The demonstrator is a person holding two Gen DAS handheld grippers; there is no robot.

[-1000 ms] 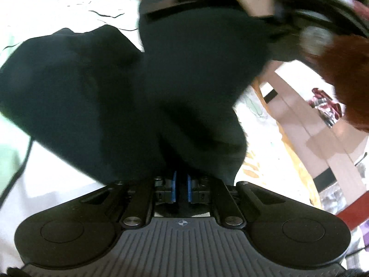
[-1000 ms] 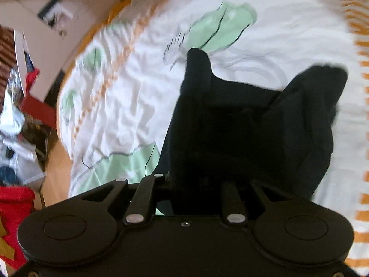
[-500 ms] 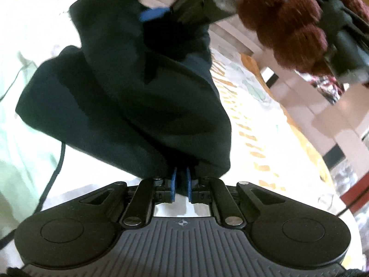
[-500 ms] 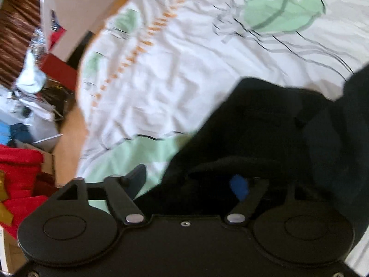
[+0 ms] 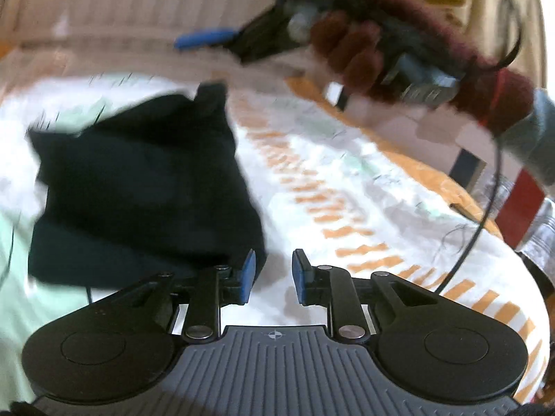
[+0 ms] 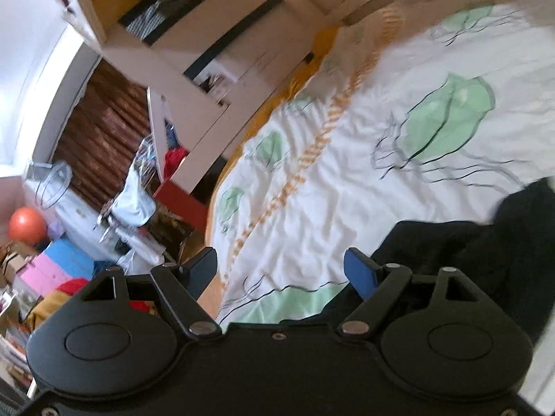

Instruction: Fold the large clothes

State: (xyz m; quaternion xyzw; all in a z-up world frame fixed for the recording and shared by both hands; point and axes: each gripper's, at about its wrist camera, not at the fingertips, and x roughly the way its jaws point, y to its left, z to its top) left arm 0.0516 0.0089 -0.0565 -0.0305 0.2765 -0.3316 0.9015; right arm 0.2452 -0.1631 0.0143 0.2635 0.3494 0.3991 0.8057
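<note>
- Both grippers empty: left gripper [image 5: 272,277] jaws opening, right gripper [image 6: 281,272] spread wide.
- Dark garment [image 5: 145,190] bundled on bedsheet [image 5: 347,215].

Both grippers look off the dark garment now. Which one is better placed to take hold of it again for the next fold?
Probably the left hand-held gripper: its opening jaws sit empty right beside the dark garment. The right hand-held gripper is wide open, aimed at bare bedsheet, with the garment off to its side.

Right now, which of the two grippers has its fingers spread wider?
The right gripper: its fingers stand far apart, nothing between them. The left gripper shows a narrow gap, just opening beside the dark garment.
</note>
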